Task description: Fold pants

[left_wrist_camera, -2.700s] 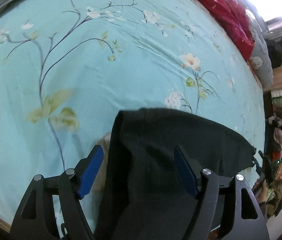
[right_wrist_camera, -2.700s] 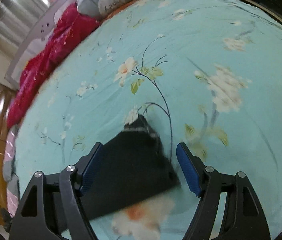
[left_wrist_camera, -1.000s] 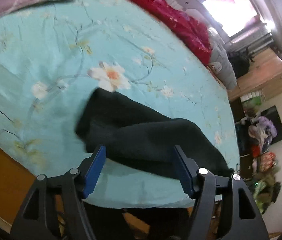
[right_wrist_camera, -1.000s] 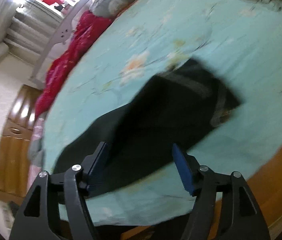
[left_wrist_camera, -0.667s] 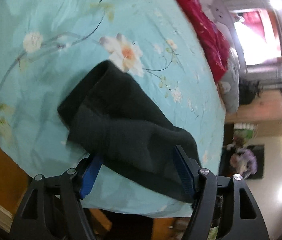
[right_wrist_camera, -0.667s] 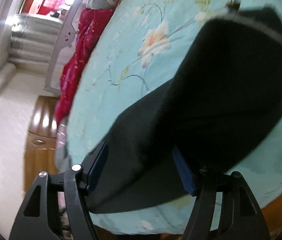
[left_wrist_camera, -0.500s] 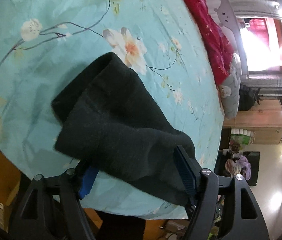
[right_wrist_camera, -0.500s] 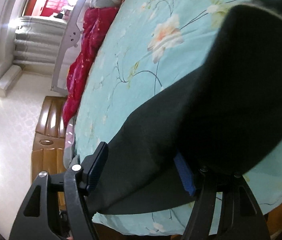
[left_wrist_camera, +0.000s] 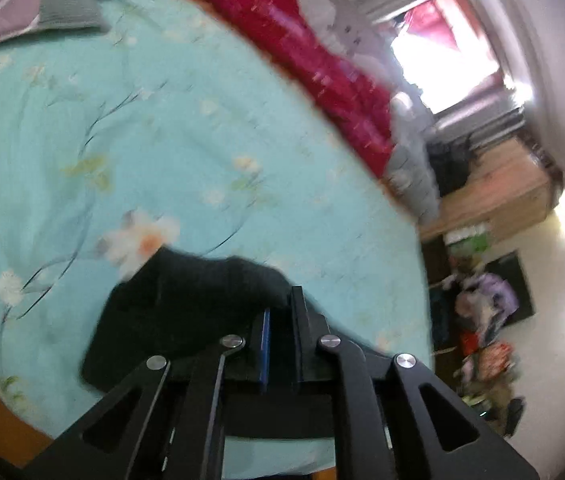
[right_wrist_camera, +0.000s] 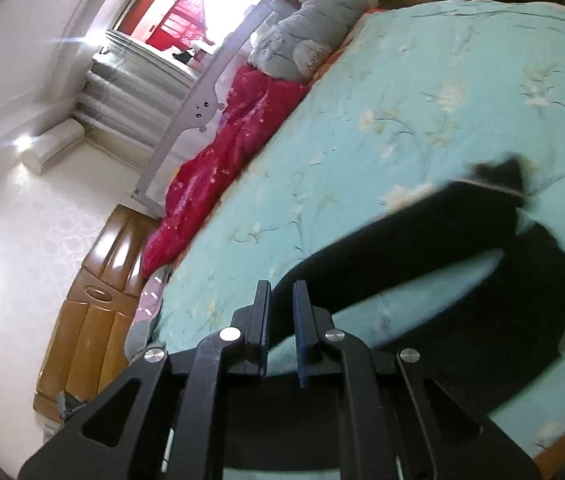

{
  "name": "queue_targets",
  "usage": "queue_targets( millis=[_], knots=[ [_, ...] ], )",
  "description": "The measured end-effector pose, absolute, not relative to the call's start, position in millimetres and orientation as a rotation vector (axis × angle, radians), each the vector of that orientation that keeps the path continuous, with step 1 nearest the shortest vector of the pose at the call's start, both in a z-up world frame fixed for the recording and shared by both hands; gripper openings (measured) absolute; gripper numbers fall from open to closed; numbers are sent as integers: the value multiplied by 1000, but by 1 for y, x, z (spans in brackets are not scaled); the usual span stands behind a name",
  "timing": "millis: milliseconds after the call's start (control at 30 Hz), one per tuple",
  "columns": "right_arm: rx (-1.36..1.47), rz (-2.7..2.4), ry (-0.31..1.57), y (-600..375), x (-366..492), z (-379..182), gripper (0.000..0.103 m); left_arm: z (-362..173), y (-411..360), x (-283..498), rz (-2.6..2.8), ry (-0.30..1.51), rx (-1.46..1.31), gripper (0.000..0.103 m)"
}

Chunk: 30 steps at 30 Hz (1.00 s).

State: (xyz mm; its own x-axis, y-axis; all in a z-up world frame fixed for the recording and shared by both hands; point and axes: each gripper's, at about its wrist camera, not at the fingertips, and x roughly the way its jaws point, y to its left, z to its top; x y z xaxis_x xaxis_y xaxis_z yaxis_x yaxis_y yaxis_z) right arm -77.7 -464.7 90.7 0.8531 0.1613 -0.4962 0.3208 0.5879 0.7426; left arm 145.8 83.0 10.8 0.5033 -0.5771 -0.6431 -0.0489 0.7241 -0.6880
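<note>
Where jaws stood wide half second earlier, left gripper (left_wrist_camera: pixel 280 334) and right gripper (right_wrist_camera: pixel 280 312) were clamped on black pants (left_wrist_camera: pixel 186 312), partly lifted off floral bedsheet (left_wrist_camera: pixel 162 140) near bed edge; next fold judged begun.

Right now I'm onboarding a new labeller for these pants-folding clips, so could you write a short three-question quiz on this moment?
1. True or false: both tools are shut on the dark fabric pants.
2. What does the garment lie on? A) a bare wooden floor B) a light blue floral bedsheet C) a metal table
3. Fill in: the crumpled bedding along the far edge of the bed is ____ in colour.

Key
1. True: the left tool and the right tool each have their jaws nearly closed with dark cloth between them.
2. B
3. Red: the red quilt shows in both views.
</note>
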Motion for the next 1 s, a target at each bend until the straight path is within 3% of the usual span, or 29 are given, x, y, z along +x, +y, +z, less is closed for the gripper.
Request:
queue_targets(
  millis=[167,333,400,467,500,533,633,700,800,1000],
  knots=[
    [1050,-173,748,-456,-117,7,12,-107,90,112,-215,1323,-761,3],
    [1071,-187,787,-456,-121,-10,13,-115,101,101,-198,1295,-858,2],
    [1087,-205,749,-466,-118,-1,14,-103,99,102,-191,1263,-834,7],
    [1113,-220,697,-477,-119,7,30,-93,94,103,-207,1245,-833,11],
    [1122,-241,681,-486,-115,10,58,-87,92,103,-214,1240,-841,12],
    [1128,-263,670,-492,-110,12,78,-79,91,102,-223,1231,-853,13],
    [1151,-266,635,-504,-97,14,78,-58,97,99,-244,1189,-905,24],
    [1146,-251,638,-509,-81,15,78,-45,96,100,-223,1155,-929,46],
    [1117,-248,661,-511,-66,12,78,-35,92,97,-214,1124,-963,63],
    [1124,-269,691,-520,-42,3,77,-46,68,108,-201,1175,-1006,69]
  ],
)
